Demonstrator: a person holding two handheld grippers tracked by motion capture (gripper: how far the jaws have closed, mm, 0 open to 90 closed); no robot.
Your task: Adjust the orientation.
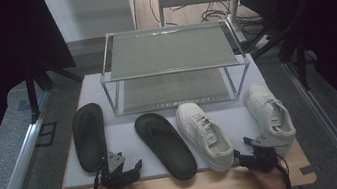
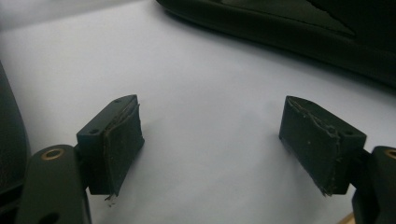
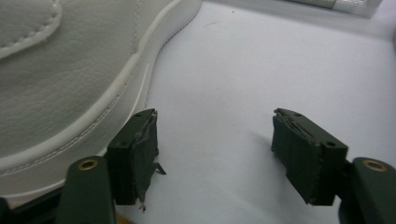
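mat (image 1: 126, 131) as landmark. i see both grippers at its near edge, jaws apart, nothing between them. left gripper (image 1: 130, 170) sits between the two black slippers: left slipper (image 1: 89, 136) along the mat's left side, right slipper (image 1: 166, 145) near mat centre. right gripper (image 1: 246, 156) sits between the two white sneakers: inner sneaker (image 1: 205, 134) just right of centre, its sole beside the jaw in the right gripper view; outer sneaker (image 1: 270, 109) at the mat's right edge. rack (image 1: 170, 49) stands at the mat's far side.
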